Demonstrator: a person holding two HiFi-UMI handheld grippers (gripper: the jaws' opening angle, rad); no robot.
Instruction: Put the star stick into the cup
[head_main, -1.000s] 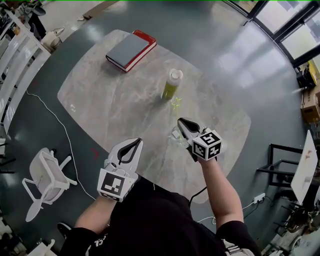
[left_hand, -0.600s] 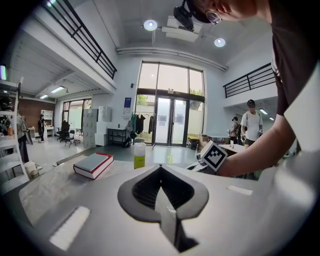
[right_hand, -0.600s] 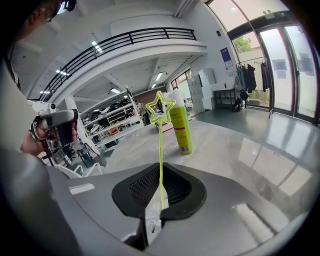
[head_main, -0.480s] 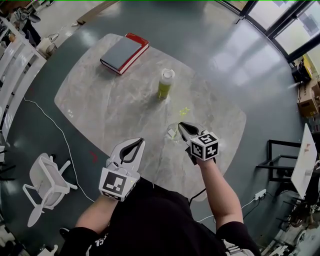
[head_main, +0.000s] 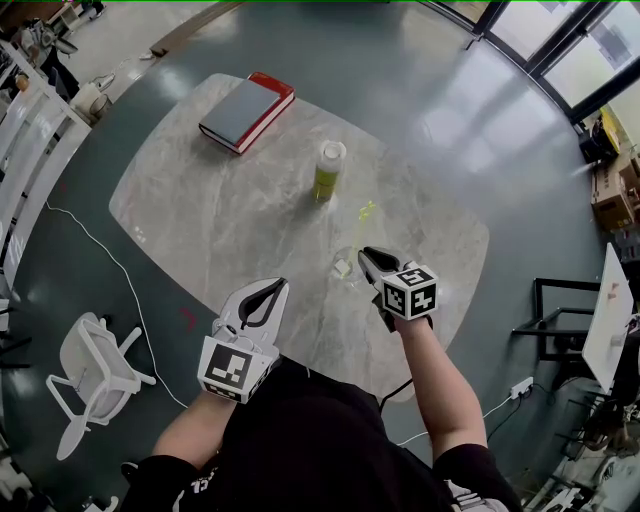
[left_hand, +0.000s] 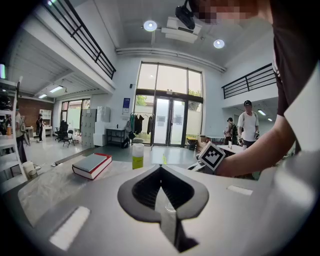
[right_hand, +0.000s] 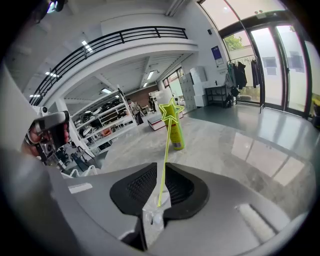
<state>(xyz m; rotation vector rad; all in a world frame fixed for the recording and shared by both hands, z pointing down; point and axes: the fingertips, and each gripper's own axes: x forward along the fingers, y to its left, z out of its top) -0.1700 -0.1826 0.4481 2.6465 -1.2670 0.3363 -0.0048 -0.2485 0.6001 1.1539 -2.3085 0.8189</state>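
Head view: star stick (head_main: 366, 212) leans in cup (head_main: 344, 268)

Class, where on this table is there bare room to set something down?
Free: the broad stretch between the book, the bottle and the left edge of the table; also the right end past the bottle. Crowded: around the cup and star stick.

Head view looks steeply down on the table (head_main: 230, 200); both low gripper views share its bottle (head_main: 328, 170).
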